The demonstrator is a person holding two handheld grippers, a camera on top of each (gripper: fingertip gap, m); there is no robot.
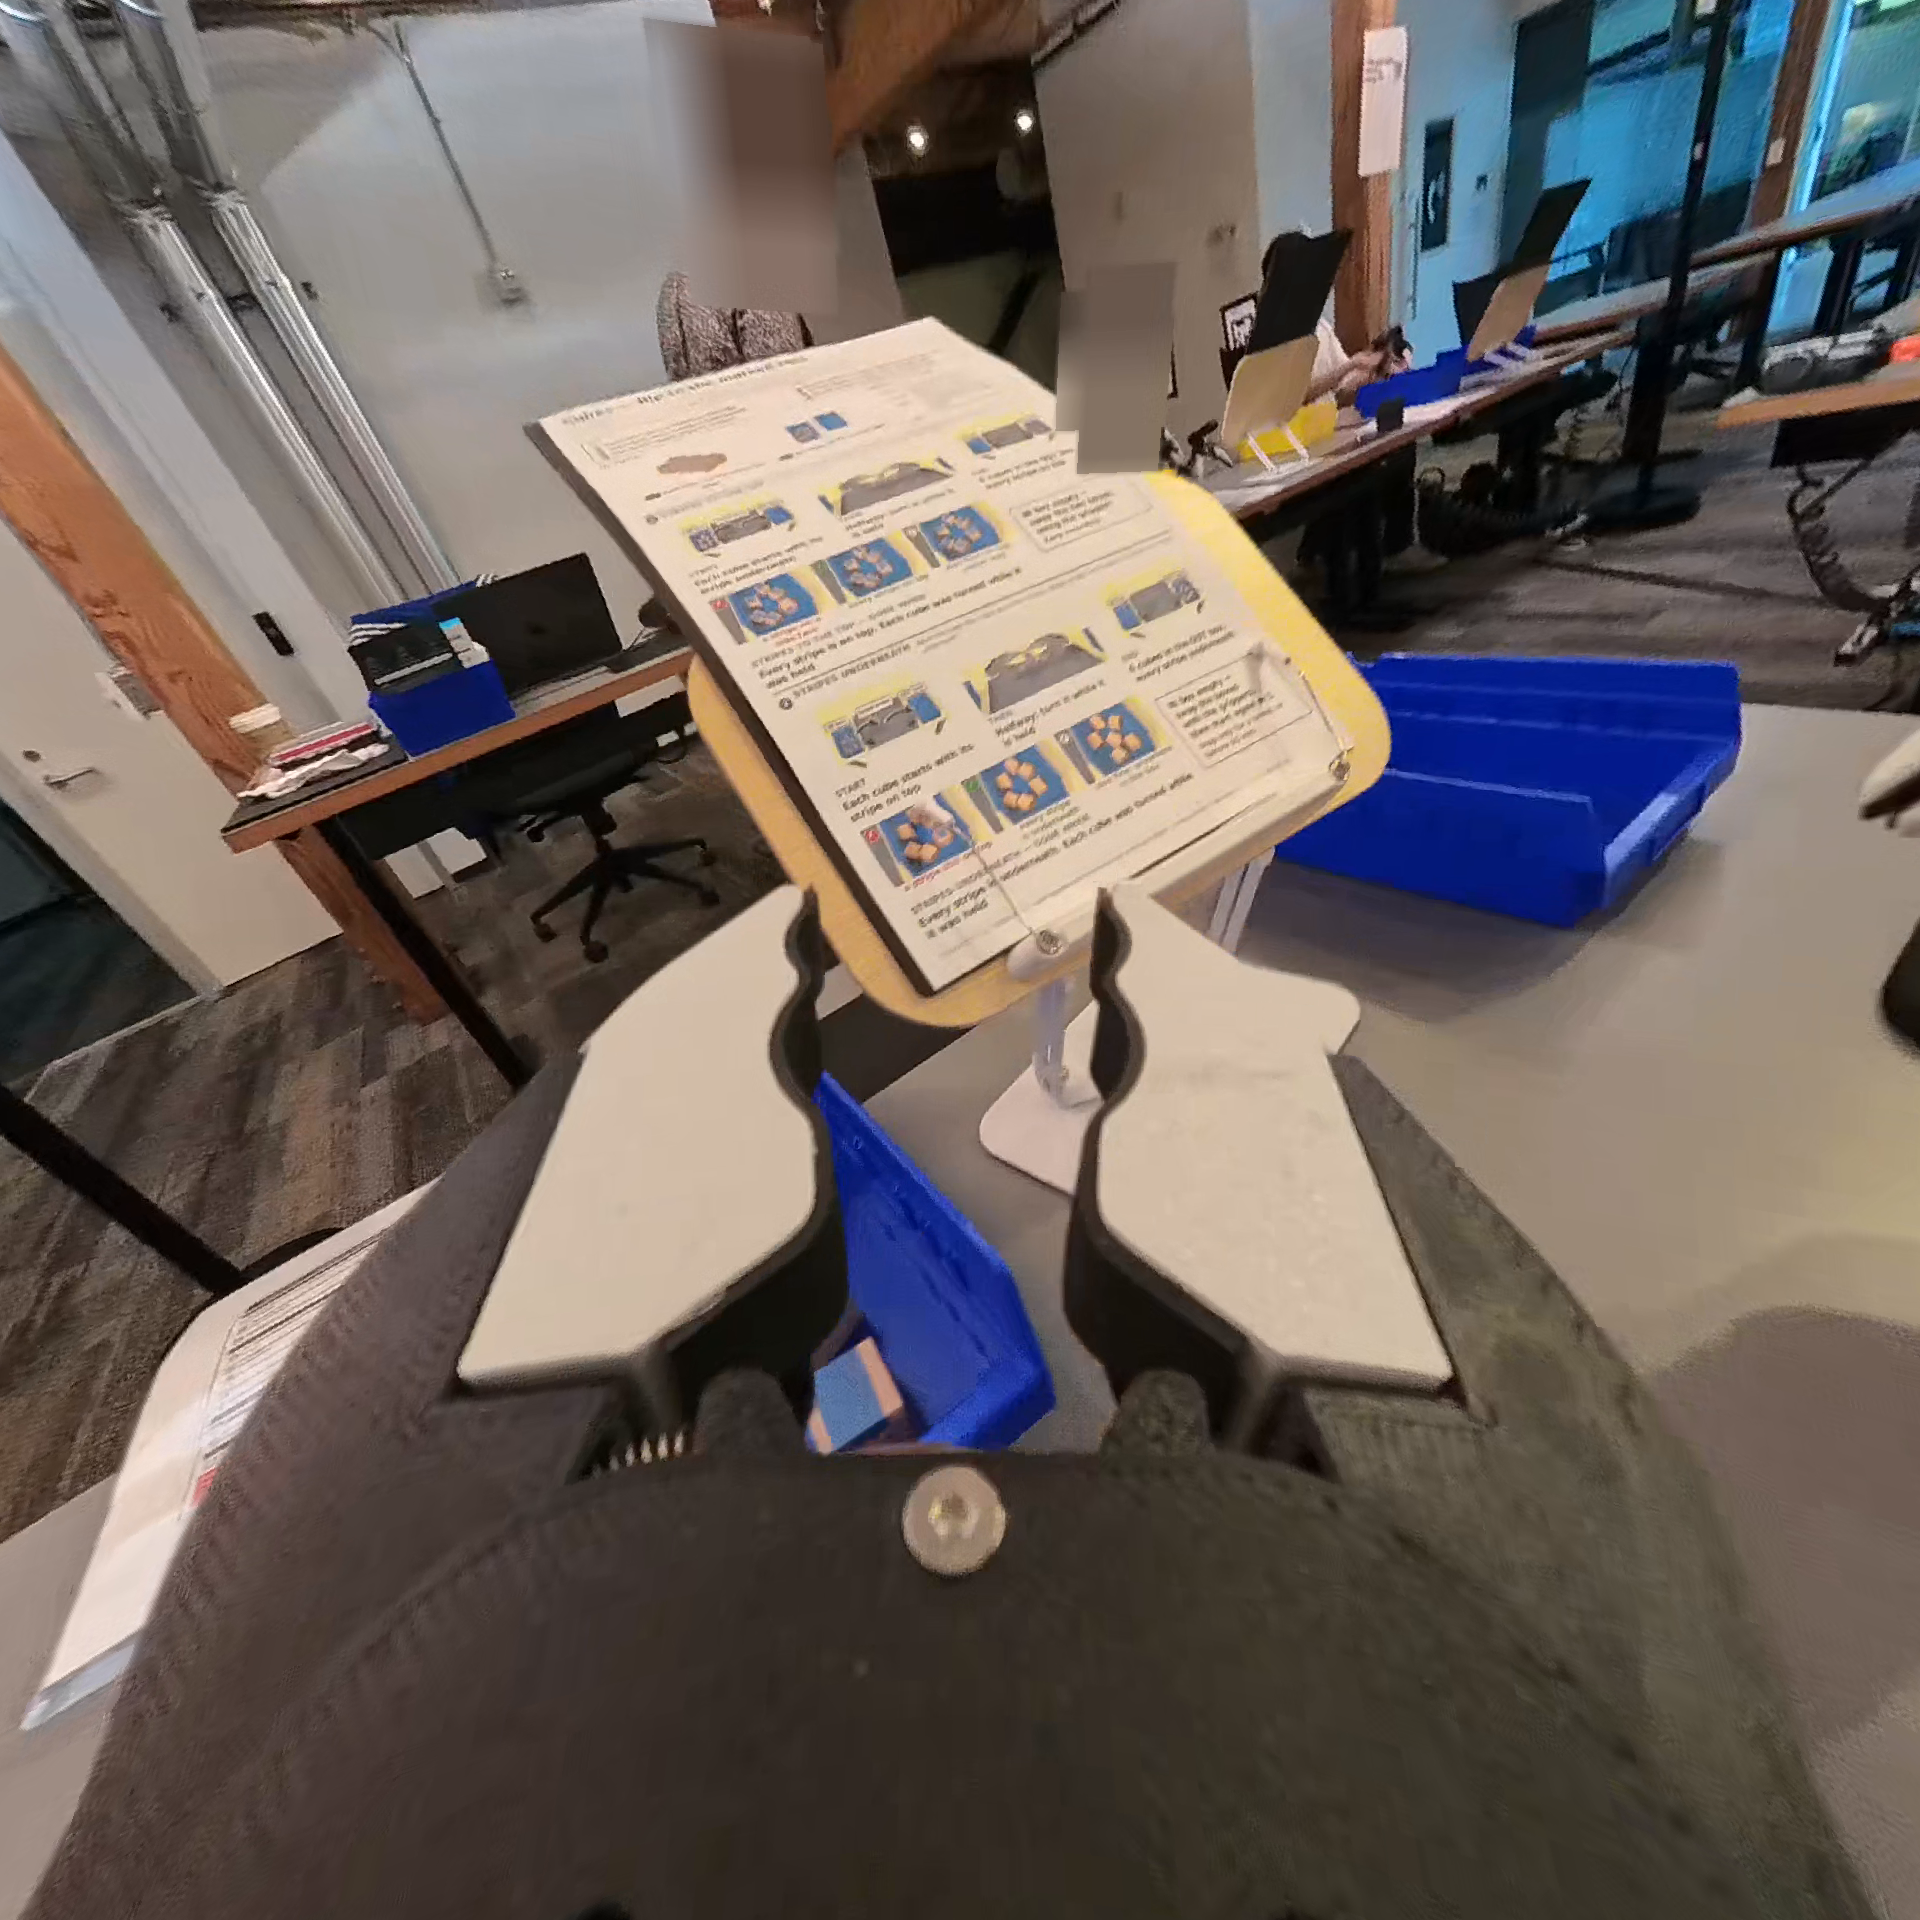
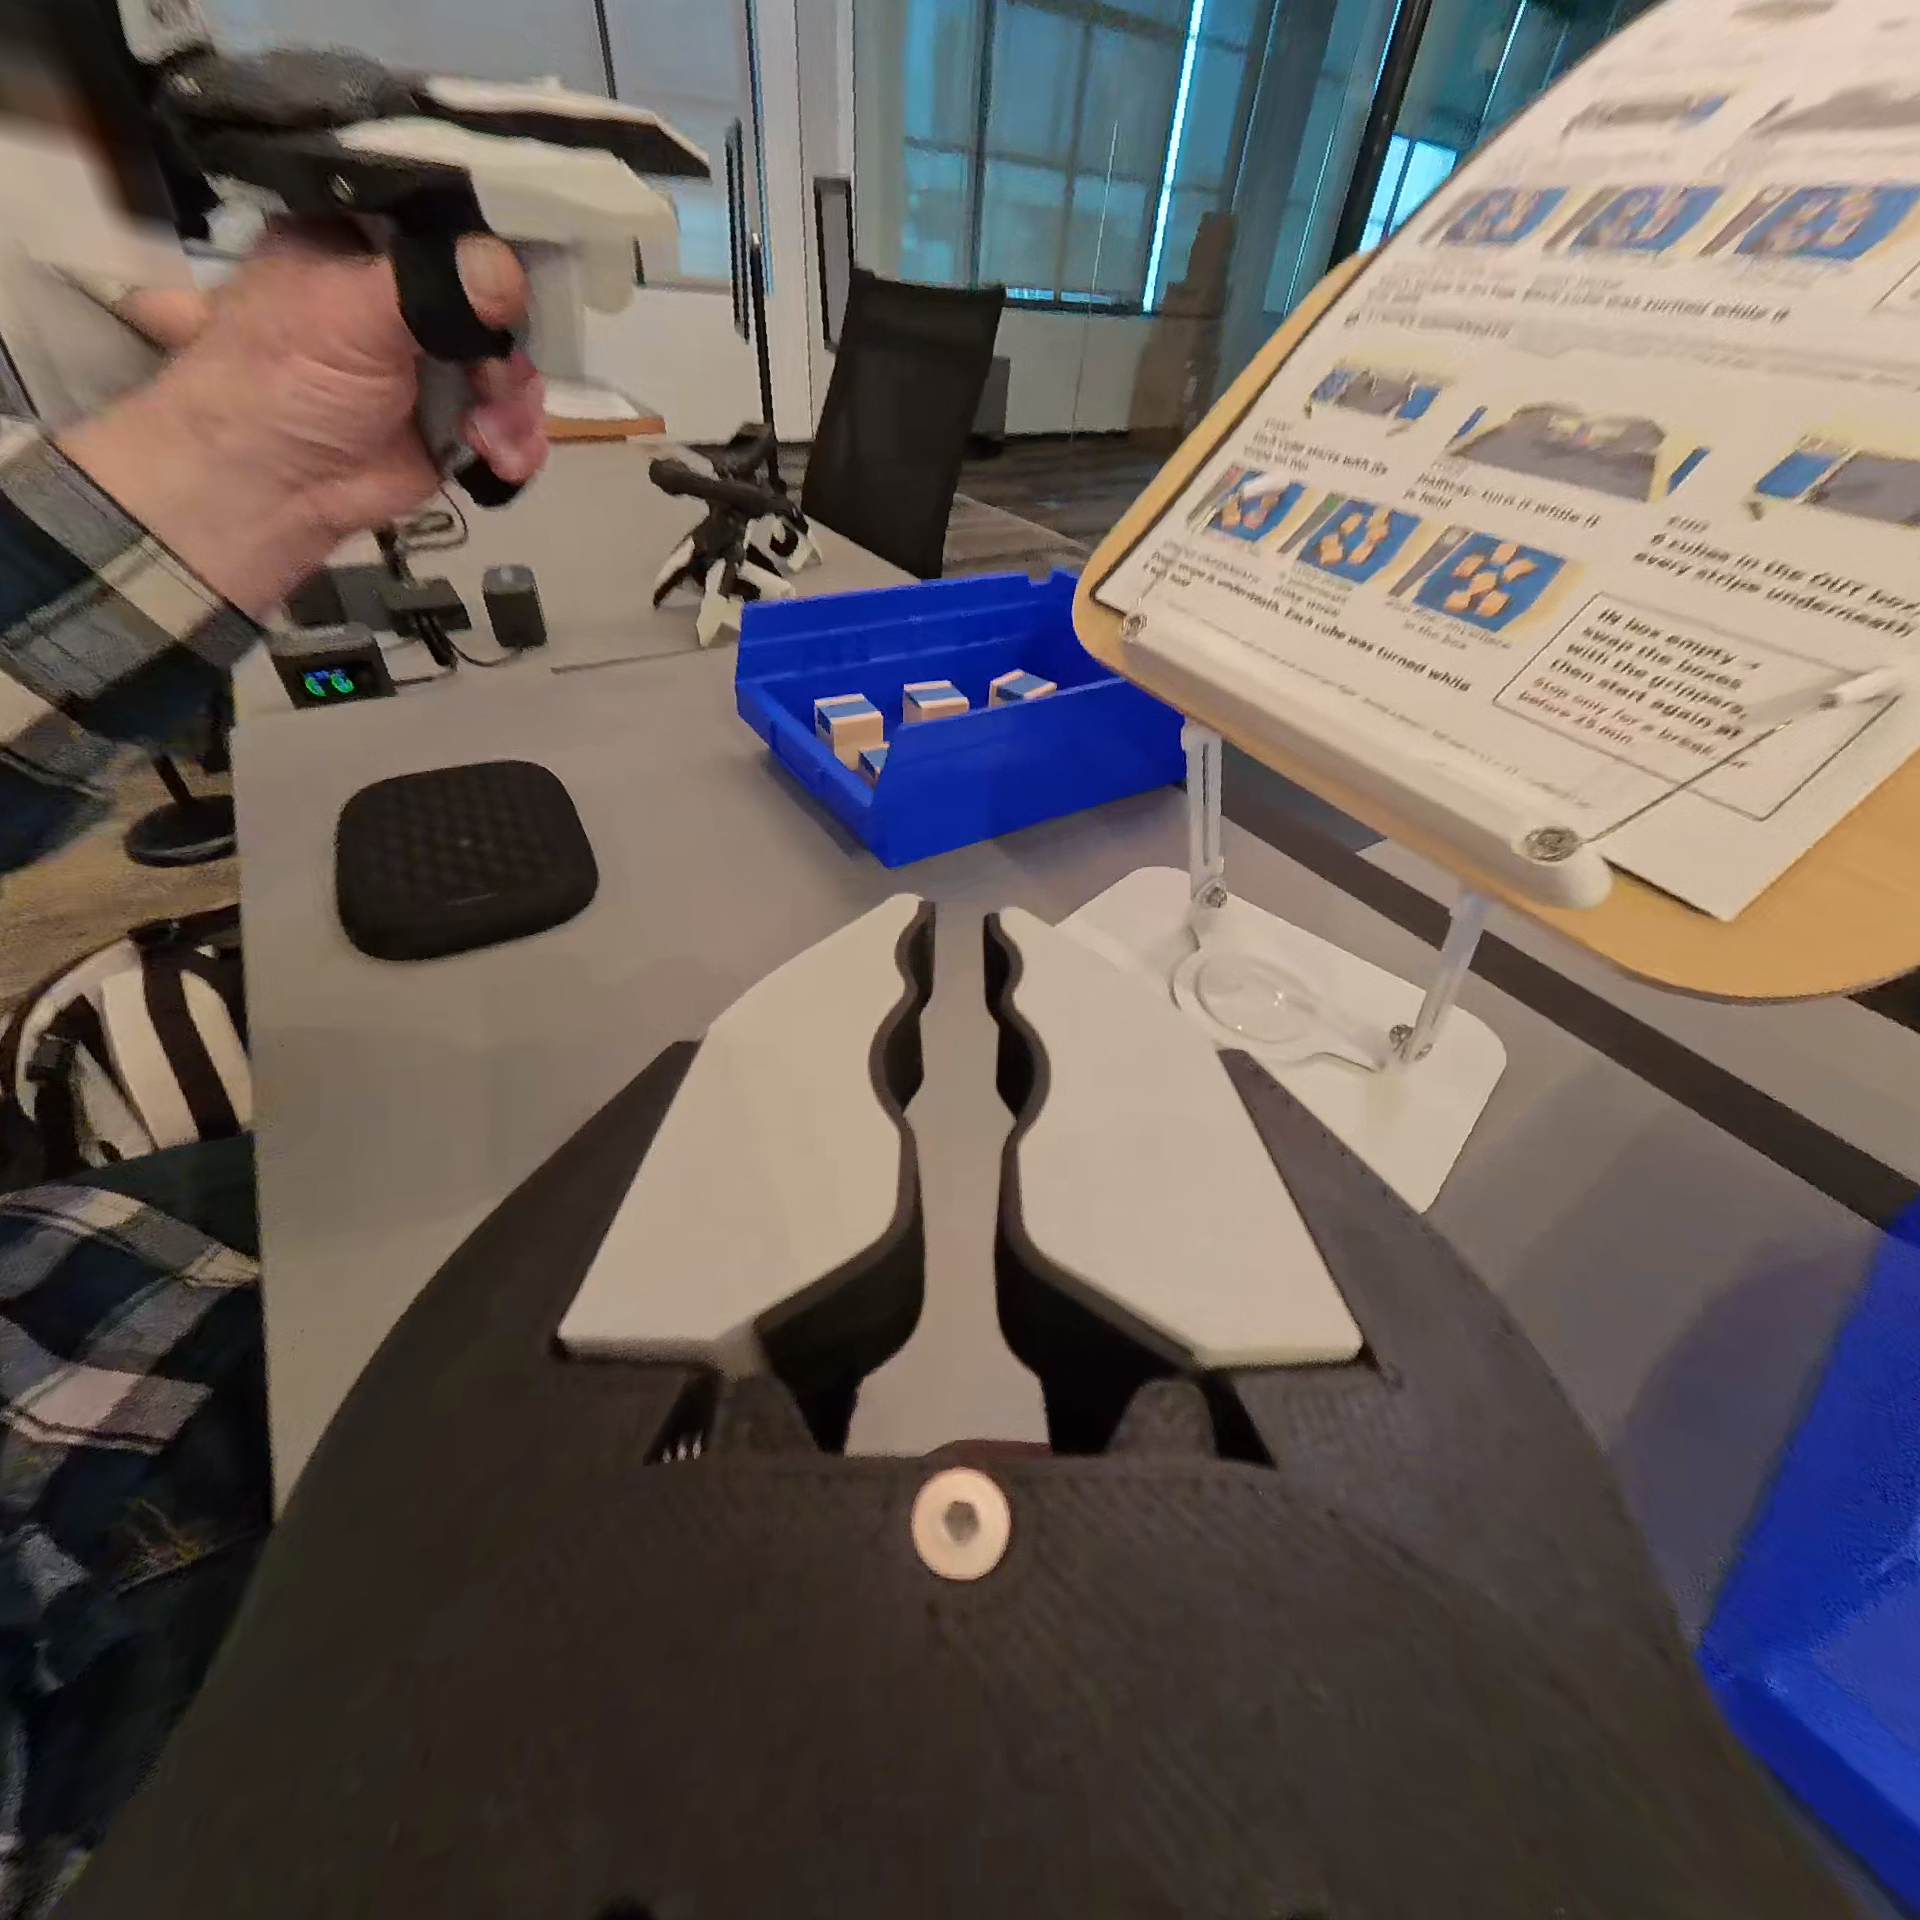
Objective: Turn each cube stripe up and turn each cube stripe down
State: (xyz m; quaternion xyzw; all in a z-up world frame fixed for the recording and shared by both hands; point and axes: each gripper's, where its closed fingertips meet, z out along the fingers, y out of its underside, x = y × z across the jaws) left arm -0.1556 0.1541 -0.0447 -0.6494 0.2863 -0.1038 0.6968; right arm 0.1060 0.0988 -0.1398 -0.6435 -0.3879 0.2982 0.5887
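You are holding both grippers clear of the blue plastic bin [image 2: 966, 727] of blue-striped wooden cubes [image 2: 847, 719]. The left gripper [image 1: 951, 966] is gaping wide on nothing; the right gripper [image 2: 958, 935] is standing barely apart, also bare. No cube is being turned, so I judge the turning mostly ahead.

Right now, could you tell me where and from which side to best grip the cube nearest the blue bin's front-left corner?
I would grip that cube across its two plain wooden side faces, coming from above, because the blue bin walls block a sideways approach. It stands apart from the other cubes, leaving finger room.
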